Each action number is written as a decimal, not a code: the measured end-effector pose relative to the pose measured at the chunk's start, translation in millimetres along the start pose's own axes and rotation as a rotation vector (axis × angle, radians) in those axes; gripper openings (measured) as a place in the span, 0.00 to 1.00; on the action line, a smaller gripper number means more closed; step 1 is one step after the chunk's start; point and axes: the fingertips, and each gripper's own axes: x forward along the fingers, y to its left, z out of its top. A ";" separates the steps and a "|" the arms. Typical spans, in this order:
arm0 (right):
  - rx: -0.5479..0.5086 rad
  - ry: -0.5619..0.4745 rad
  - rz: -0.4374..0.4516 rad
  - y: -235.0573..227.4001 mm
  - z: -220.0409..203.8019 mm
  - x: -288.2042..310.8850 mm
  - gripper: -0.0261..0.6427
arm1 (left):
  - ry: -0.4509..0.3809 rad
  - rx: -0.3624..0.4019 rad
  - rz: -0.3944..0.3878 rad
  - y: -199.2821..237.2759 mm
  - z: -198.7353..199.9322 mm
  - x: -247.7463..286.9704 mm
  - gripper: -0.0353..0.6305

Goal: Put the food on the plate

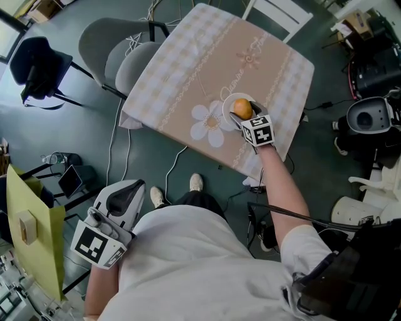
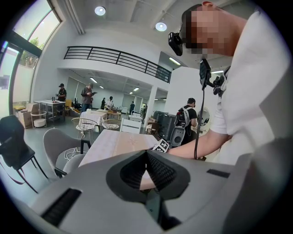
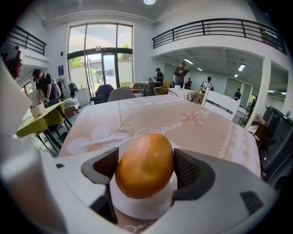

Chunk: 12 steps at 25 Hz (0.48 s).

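Note:
An orange-brown, egg-shaped piece of food (image 1: 242,108) (image 3: 144,164) sits between the pads of my right gripper (image 1: 249,116) (image 3: 144,170), which is shut on it. It is held just over a small white plate (image 1: 227,110) (image 3: 143,206) near the front right edge of the table; I cannot tell whether it touches the plate. My left gripper (image 1: 133,187) (image 2: 146,154) hangs low beside the person's hip, well away from the table, its jaws shut with nothing in them.
The table carries a beige cloth (image 1: 188,69) printed with white flowers. Two grey chairs (image 1: 109,41) stand at its left side and a white chair (image 1: 279,15) at its far end. A yellow-green table (image 1: 31,232) is at the lower left. Cables lie on the floor.

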 end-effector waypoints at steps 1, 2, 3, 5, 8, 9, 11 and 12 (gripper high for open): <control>0.002 0.000 -0.002 0.0 0.2 0.1 0.59 | 0.000 0.000 0.000 0.4 -0.1 -0.9 0.06; 0.005 -0.002 -0.003 0.0 0.5 0.2 0.59 | 0.000 -0.001 0.001 0.9 0.0 -1.6 0.06; 0.008 -0.004 -0.004 0.1 1.1 0.2 0.59 | 0.000 -0.001 0.001 1.4 0.1 -2.2 0.06; 0.012 -0.009 -0.006 0.2 2.4 0.5 0.60 | 0.000 0.000 0.001 2.4 0.2 -3.0 0.06; 0.016 -0.011 -0.012 0.1 3.3 0.1 0.60 | 0.002 0.001 -0.001 2.5 -1.3 -4.7 0.06; 0.016 -0.012 -0.014 0.4 3.3 -0.5 0.60 | 0.001 0.001 -0.003 2.3 -1.6 -5.8 0.06; 0.017 -0.013 -0.019 0.9 4.2 -2.4 0.60 | -0.001 0.001 -0.004 2.5 -1.3 -8.5 0.06; 0.017 -0.015 -0.022 1.0 5.4 -3.5 0.60 | -0.002 0.002 -0.005 3.1 -1.1 -9.7 0.06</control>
